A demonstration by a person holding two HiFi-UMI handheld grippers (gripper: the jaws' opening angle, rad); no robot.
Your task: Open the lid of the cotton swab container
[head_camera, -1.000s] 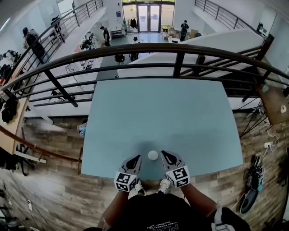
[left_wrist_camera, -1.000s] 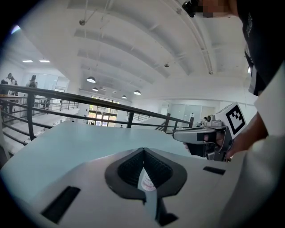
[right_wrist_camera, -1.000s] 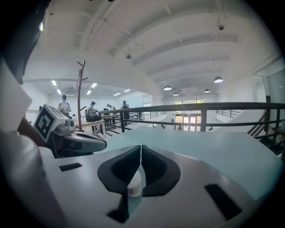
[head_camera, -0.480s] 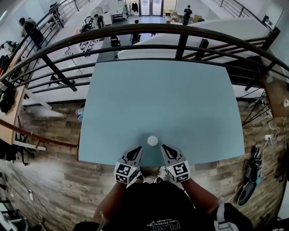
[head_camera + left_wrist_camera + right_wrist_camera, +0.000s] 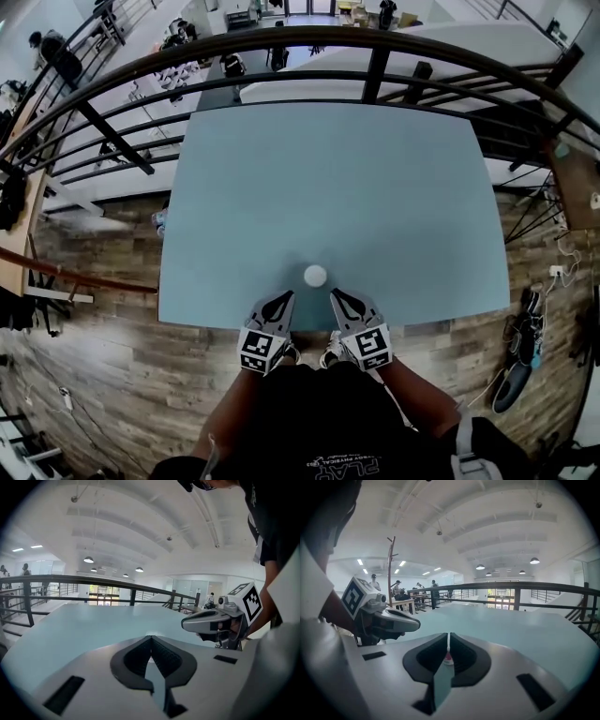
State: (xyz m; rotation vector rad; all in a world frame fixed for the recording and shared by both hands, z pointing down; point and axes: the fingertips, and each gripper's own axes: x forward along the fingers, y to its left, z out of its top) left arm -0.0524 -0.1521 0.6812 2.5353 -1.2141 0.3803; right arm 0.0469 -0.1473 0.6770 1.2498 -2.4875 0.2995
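Observation:
The cotton swab container [image 5: 315,276] is a small round white tub with its lid on, standing near the front edge of the pale blue table [image 5: 328,178]. My left gripper [image 5: 284,298] and right gripper [image 5: 336,296] hover just short of it, one at each side, both shut and empty. In the left gripper view the left gripper [image 5: 151,637] has its jaws pressed together, and the right gripper [image 5: 212,620] shows at the right. In the right gripper view the right gripper [image 5: 448,634] is also shut, and a small red-and-white bit of the container [image 5: 448,658] shows through the slit below the jaws.
A dark metal railing [image 5: 375,42] runs along the table's far side, with a lower floor and people beyond it. Wooden floor [image 5: 84,356] lies left and right of the table, and shoes and cables [image 5: 525,356] lie at the right.
The head view has tilted, so the table sits higher in the frame. Both grippers have drawn back slightly from beside the container towards the table's front edge. The jaws stay shut.

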